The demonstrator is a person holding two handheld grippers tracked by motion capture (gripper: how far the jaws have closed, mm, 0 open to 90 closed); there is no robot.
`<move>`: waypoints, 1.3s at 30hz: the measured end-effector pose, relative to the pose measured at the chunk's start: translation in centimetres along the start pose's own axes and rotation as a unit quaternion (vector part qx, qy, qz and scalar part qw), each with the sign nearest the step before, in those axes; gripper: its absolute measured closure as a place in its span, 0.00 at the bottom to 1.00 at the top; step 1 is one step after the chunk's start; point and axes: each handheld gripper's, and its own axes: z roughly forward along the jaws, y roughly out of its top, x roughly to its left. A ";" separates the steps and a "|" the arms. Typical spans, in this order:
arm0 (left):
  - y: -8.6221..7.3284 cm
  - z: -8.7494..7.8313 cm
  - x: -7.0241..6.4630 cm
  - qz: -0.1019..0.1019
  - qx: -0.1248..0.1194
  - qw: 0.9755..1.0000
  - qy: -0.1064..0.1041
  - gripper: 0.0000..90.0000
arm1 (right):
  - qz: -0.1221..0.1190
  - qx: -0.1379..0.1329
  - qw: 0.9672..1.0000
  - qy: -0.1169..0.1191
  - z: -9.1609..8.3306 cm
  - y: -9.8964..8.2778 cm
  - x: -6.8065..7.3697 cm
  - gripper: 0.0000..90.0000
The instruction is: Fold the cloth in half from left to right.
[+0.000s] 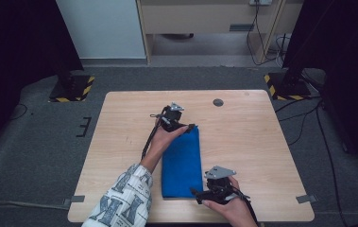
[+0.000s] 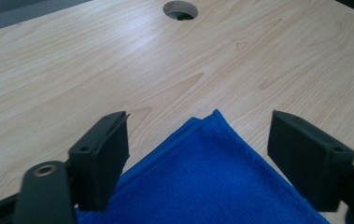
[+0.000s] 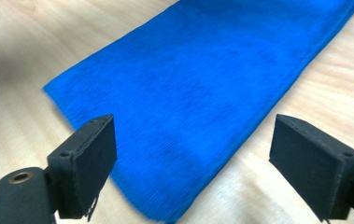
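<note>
Your left gripper (image 1: 191, 126) and right gripper (image 1: 195, 192) gape wide and empty at opposite ends of the folded blue cloth (image 1: 182, 163), lying flat mid-table (image 1: 242, 142), apparently released to settle.

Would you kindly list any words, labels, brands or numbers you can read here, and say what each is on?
None can be read. The blue cloth, the table and both tools' black jaws are plain. The sleeve has a dark pattern that may be letters, too small to read. The yellow-black hazard stripes on the stand bases carry no text.
</note>
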 end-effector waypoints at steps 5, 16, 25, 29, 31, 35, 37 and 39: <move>-0.3 -1.0 0.4 -0.005 0.004 1.000 0.007 0.14 | -0.009 -0.007 1.000 -0.011 0.6 0.7 -1.1 0.13; -0.8 -3.1 1.2 -0.001 0.001 1.000 0.012 0.08 | -0.016 -0.015 1.000 -0.002 1.4 2.5 -3.8 0.12; -2.7 -4.8 2.2 -0.013 0.009 0.999 0.043 0.10 | 0.003 -0.025 0.999 -0.029 2.3 5.7 -7.6 0.14; -3.6 -5.7 2.8 -0.029 0.003 0.999 0.044 0.10 | 0.000 -0.017 0.999 -0.043 3.1 7.0 -8.9 0.18; -3.9 -6.0 3.1 -0.026 0.007 0.999 0.045 0.10 | -0.002 -0.013 0.999 -0.046 3.6 7.6 -9.2 0.20; -4.3 -6.4 3.8 -0.026 0.002 0.998 0.050 0.10 | -0.007 -0.011 0.999 -0.043 4.4 8.7 -9.8 0.24; -4.4 -6.5 4.0 -0.027 -0.003 0.999 0.046 0.11 | -0.011 -0.014 0.999 -0.042 4.7 9.2 -9.9 0.26; -4.4 -6.7 4.3 -0.032 -0.014 0.998 0.043 0.11 | -0.013 -0.016 0.999 -0.042 5.1 9.7 -10.1 0.29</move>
